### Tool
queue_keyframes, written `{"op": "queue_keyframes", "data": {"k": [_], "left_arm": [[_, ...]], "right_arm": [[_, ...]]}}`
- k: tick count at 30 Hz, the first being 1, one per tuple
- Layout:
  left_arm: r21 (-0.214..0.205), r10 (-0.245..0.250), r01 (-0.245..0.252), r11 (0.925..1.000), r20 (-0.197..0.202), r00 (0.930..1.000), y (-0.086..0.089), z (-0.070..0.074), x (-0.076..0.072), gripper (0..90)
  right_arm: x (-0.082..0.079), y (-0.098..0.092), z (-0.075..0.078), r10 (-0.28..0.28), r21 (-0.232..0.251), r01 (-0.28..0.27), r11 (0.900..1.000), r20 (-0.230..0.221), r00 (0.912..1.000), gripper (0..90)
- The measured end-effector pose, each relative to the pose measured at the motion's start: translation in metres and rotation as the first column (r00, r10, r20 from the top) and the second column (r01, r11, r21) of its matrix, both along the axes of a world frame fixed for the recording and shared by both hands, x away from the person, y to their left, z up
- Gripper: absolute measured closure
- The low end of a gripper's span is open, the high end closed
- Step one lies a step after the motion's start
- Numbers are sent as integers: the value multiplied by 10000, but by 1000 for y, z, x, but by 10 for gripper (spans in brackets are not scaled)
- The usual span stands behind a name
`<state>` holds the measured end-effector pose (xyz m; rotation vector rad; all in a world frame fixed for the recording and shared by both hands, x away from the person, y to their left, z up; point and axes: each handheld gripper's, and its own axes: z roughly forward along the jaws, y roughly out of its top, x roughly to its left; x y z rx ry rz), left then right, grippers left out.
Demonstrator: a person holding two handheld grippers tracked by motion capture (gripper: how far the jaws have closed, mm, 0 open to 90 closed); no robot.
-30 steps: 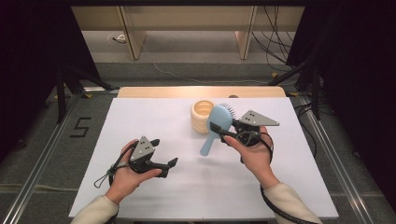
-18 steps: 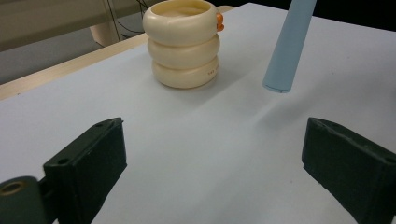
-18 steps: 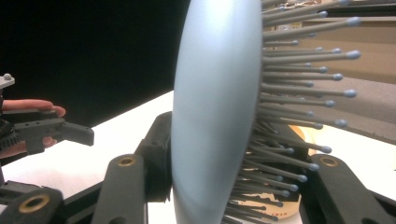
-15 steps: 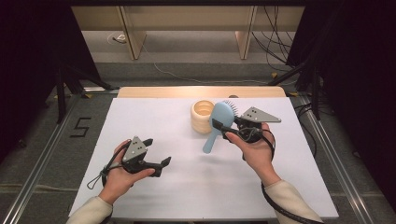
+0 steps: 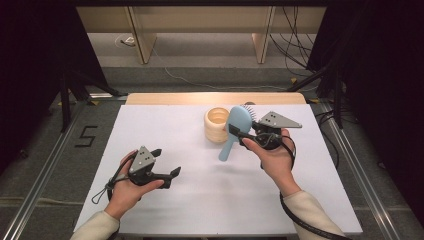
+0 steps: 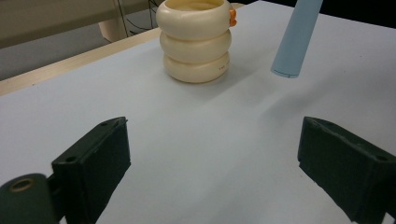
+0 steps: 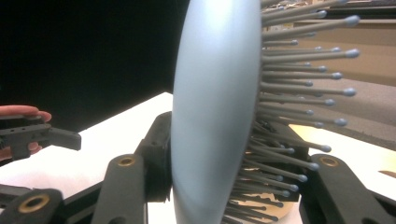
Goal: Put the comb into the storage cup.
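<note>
A: Right gripper (image 5: 239,134)?

B: I see it pinching the light blue hairbrush (image 5: 235,127) by the head. In the right gripper view the jaws clamp both sides of the brush (image 7: 215,112), one on the smooth back, one in among the bristles (image 7: 289,93). Brush is lifted off the white table (image 5: 210,200), handle slanting down toward the near left, bristles facing far right.

A: Where is it in the scene?

B: Right of centre, far half of the table, just right of the cream ringed cup (image 5: 217,125). From above the brush head overlaps the cup's right edge; I can't tell if they touch. In the left gripper view the handle tip (image 6: 292,46) hangs above the table, right of the cup (image 6: 195,39).

A: Left gripper (image 5: 167,175)?

B: Jaws spread wide, nothing between them. It sits in the left hand (image 5: 125,192) at the near left, low over the table, pointing right toward the cup, well apart from it.
</note>
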<state>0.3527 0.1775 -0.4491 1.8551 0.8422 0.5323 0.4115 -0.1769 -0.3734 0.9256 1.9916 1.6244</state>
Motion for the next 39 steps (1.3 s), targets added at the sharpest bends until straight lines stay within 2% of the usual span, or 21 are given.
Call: {"op": "queue_keyframes", "data": {"k": [9, 16, 26, 39], "left_arm": [[-19, 76, -76, 10000, -42, 10000, 1, -1, 1, 66], [-9, 184, -184, 9998, -196, 9996, -1, -1, 2, 0], [141, 265, -264, 9996, -123, 9996, 0, -2, 3, 0], [102, 373, -373, 9993, -45, 9993, 2, -2, 3, 0]], "right_arm": [[4, -1, 2, -36, 10, 36, 10000, 24, 10000, 518], [6, 1, 2, -45, -8, 45, 10000, 15, 10000, 518], [8, 3, 3, -98, -3, 98, 10000, 13, 10000, 517], [13, 2, 8, -204, 24, 204, 9998, -4, 9998, 518]]}}
